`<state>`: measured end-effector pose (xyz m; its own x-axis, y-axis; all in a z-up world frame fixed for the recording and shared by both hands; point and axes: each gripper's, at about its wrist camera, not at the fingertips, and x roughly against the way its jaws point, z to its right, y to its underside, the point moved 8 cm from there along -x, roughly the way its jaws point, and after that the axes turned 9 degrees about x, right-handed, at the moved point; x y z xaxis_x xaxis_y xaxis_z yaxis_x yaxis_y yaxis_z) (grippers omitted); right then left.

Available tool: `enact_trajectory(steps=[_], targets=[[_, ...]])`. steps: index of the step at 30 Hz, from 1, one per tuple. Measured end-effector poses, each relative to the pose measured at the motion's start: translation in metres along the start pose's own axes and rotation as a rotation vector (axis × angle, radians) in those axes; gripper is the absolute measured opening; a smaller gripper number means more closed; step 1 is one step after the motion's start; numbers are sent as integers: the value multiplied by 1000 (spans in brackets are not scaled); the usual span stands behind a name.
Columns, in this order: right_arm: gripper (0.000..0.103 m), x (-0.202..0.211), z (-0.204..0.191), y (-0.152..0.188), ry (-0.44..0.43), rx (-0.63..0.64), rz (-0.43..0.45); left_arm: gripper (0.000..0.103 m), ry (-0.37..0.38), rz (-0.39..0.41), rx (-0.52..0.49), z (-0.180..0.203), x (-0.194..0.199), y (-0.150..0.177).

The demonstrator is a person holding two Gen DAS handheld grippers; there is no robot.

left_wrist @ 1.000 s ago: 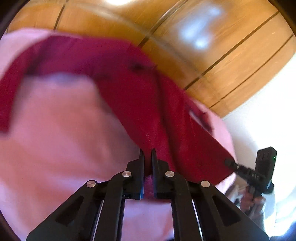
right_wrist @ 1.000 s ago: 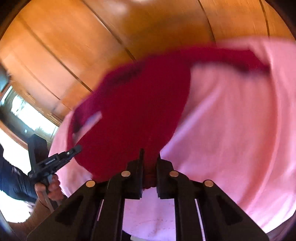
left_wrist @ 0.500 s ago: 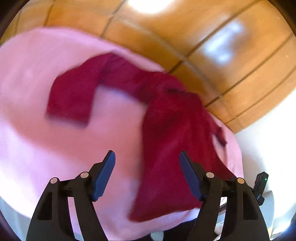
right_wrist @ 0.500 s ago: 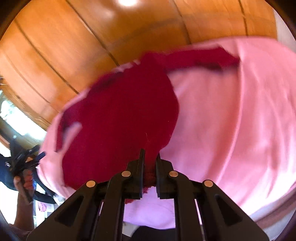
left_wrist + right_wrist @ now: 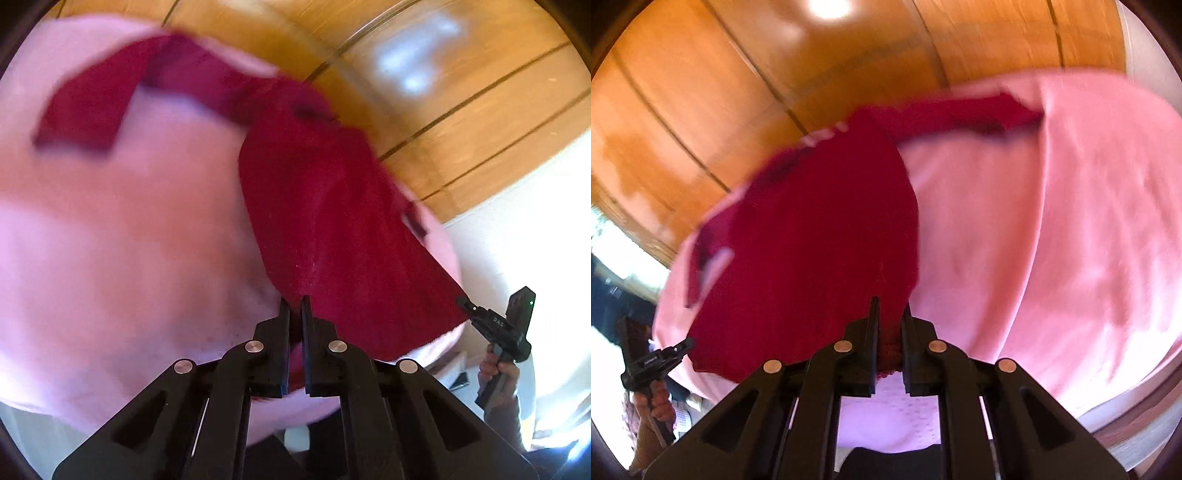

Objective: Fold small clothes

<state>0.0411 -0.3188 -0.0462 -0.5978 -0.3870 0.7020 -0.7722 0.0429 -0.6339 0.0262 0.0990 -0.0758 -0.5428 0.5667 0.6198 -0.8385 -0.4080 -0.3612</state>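
Red knit fills the left wrist view: we have the left gripper clenched on the near hem of the garment. Its jaws have just been closing, and the cloth sits pinched between them. We judge the grip is at a hem corner so the edge can be drawn taut. The garment lies on the pink cover, one sleeve stretched away across it. At the right edge the right gripper bites the other hem corner, a hand on its handle.

From the right wrist view, our right gripper is clamped on a bunched bit of the hem, red cloth showing between its fingers. The garment spreads ahead over the cover, sleeve far off. Holding both corners lets us lift the hem evenly for a fold, we reckon. The left gripper shows low at the left.
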Motion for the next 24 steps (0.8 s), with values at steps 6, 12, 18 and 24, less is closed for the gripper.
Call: enact_trajectory(steps=[6, 12, 18, 24], targets=[[8, 5, 19, 31, 61, -3, -94, 4, -122, -68, -26, -15, 9, 29], [31, -23, 39, 53, 167, -9, -181, 35, -269, 11, 94, -64, 8, 27], [67, -4, 13, -13, 253, 74, 36, 71, -513, 297, 34, -83, 60, -36], [73, -89, -82, -21, 35, 148, -29, 81, -723, 325, -156, -85, 33, -80]])
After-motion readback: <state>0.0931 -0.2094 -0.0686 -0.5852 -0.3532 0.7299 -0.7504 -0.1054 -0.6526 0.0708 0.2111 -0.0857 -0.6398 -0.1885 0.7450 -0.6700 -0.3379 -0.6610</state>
